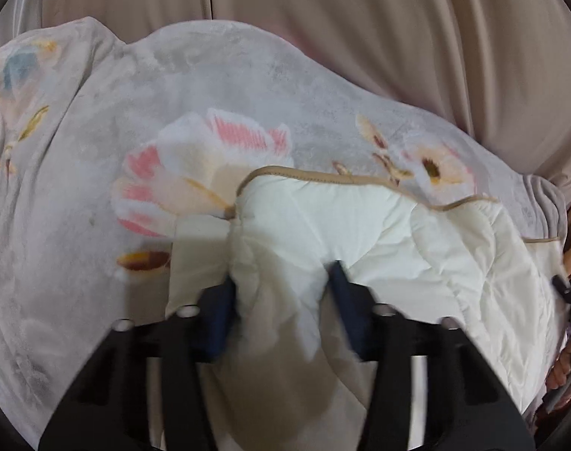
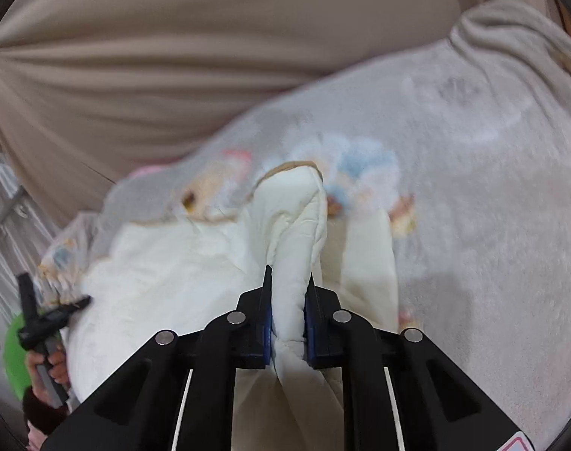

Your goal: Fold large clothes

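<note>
Each hand-held gripper, left (image 1: 281, 297) and right (image 2: 288, 300), clamps a bunched corner of the cream quilted, tan-piped blanket (image 1: 417, 240) directly ahead on the grey floral bedspread (image 1: 210, 86); next, draw both corners taut to fold.

1. A home, most likely a bedroom
2. Beige curtain (image 1: 398, 37) hangs in long folds across the back
3. A plush grey floral blanket (image 1: 217, 86) is spread wide over a soft surface
4. A cream quilt (image 1: 417, 233) with tan piping lies on the blanket
</note>
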`<state>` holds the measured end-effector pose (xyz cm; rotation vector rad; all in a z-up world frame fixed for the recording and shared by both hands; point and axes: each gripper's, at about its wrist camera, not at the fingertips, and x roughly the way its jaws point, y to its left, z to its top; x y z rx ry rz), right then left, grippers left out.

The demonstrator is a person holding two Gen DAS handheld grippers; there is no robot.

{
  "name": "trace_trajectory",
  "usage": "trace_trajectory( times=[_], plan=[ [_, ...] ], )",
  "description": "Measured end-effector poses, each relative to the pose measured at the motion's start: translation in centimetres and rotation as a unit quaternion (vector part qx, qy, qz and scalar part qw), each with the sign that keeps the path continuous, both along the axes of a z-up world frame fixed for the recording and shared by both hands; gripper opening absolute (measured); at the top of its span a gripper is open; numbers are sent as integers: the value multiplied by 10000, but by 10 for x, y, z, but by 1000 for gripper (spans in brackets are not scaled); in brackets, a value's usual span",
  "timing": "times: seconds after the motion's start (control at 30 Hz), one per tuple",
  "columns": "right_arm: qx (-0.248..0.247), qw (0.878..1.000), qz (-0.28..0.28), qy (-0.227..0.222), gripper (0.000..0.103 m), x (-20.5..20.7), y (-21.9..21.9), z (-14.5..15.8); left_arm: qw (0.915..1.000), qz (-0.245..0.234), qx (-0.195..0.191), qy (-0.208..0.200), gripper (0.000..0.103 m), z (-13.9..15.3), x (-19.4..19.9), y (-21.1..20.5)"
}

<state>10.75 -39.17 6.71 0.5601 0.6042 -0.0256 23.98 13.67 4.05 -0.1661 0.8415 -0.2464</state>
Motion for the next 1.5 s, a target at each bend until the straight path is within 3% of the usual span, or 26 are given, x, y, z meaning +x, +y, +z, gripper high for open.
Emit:
trace_trajectory(
  times=[0.07, 0.1, 0.13, 0.23, 0.3, 0.37, 0.5, 0.53, 0.63, 0.73, 0.8, 0.83, 0.93, 1.0, 1.1, 1.17, 1.3, 1.4, 1.5],
  plan=[
    [133, 9985, -28, -535, 10, -14, -5, 19, 9998, 135, 47, -165, 19, 4, -3, 5],
    [117, 9983, -106, -560, 10, -14, -7, 20, 9996, 166, 51, -213, 18, 4, -4, 8],
    [30, 9989, -161, -439, 10, -10, -8, 15, 9996, 190, 106, -178, 18, 0, -4, 10],
    [-301, 9961, -292, 781, 10, 21, -12, -44, 9991, 202, 375, 52, 18, -25, 9, 4],
    [-18, 9956, -301, 892, 11, 24, -16, -68, 9984, 258, 498, -23, 21, -32, 10, 1],
    [-27, 9951, -375, 915, 12, 22, -19, -63, 9978, 318, 574, -33, 23, -32, 11, 0],
    [-275, 9925, -623, 1017, 29, 10, -20, -45, 9970, 538, 538, -165, 37, -20, 1, 7],
    [-327, 9923, -709, 964, 34, 3, -20, -37, 9971, 552, 474, -240, 36, -13, -6, 10],
    [-529, 9915, -1040, 567, 35, -15, -10, 0, 9960, 466, 366, -664, 36, 22, -31, 7],
    [-688, 9962, -539, -30, 35, -5, 29, 37, 9907, -14, 537, -1249, 43, 63, -54, -28],
    [-984, 9946, 201, -249, 35, 15, 78, 53, 9858, -405, 626, -1506, 59, 81, -61, -66],
    [-1161, 9914, 530, -292, 35, 26, 101, 55, 9844, -590, 641, -1532, 59, 84, -61, -85],
    [-1791, 9766, 1193, -51, 33, 59, 155, 38, 9847, -961, 730, -1254, 59, 70, -43, -133],
    [-1979, 9679, 1482, 461, 27, 86, 169, 9, 9866, -1027, 873, -923, 59, 45, -23, -152],
    [-2031, 9652, 1382, 894, 24, 99, 149, -20, 9874, -835, 1226, -559, 61, 8, 2, -155],
    [-2171, 9652, 1118, 938, 24, 94, 127, -22, 9914, -752, 974, -453, 61, -2, 12, -138],
    [-2319, 9642, 364, 1237, 25, 84, 71, -29, 9932, -525, 931, -455, 60, -3, 18, -106],
    [-2054, 9687, -70, 1394, 23, 73, 28, -36, 9942, -346, 901, -477, 60, -4, 19, -80],
    [-1599, 9768, -230, 1405, 14, 61, 0, -44, 9939, 72, 954, -553, 60, -3, 18, -47]
  ],
)
